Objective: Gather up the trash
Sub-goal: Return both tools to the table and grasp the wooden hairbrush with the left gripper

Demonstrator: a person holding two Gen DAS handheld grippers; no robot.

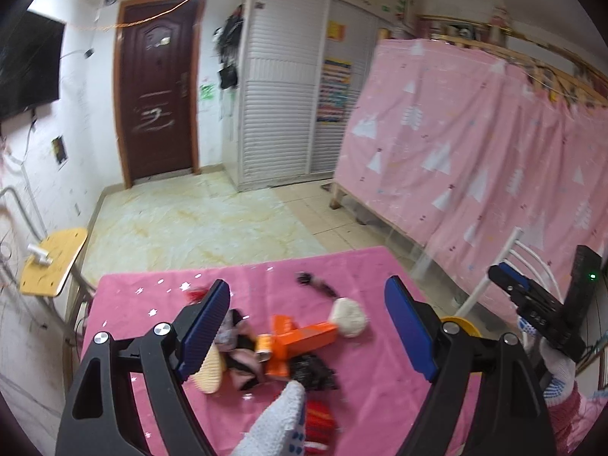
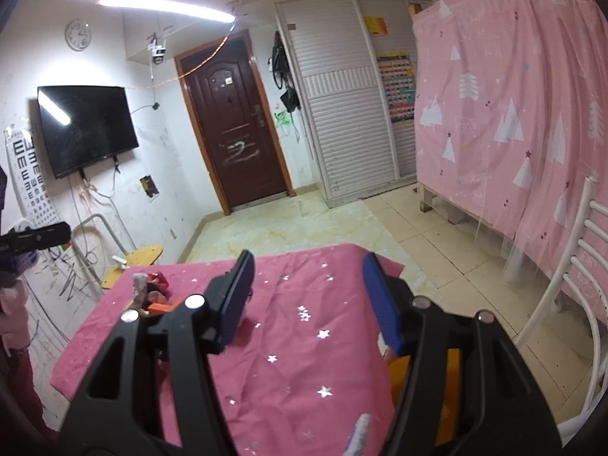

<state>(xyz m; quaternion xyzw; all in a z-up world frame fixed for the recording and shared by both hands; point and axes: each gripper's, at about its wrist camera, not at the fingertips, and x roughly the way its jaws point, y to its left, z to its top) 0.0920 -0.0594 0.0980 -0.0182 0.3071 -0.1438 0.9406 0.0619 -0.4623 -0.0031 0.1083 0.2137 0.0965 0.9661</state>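
A heap of trash lies on the pink star-print tablecloth point(image 1: 372, 380): an orange carton point(image 1: 304, 336), a crumpled white paper ball point(image 1: 350, 317), black wrappers point(image 1: 313, 374), a tan oval piece point(image 1: 209, 370), a red wrapper point(image 1: 321, 420) and a dark scrap point(image 1: 315, 283). My left gripper point(image 1: 307, 326) is open, held above the heap with nothing between its blue pads. My right gripper point(image 2: 304, 304) is open and empty over the bare cloth point(image 2: 296, 345); the heap point(image 2: 152, 292) lies to its left. The right gripper also shows at the right edge of the left wrist view point(image 1: 532, 300).
A yellow bin point(image 2: 448, 391) shows below the table's right edge, partly hidden by the right gripper. A white metal chair point(image 2: 570, 288) stands to the right, by the pink curtain point(image 2: 513, 95). A wooden stool point(image 1: 53, 262) stands to the left. A tiled floor point(image 1: 197, 220) lies beyond the table.
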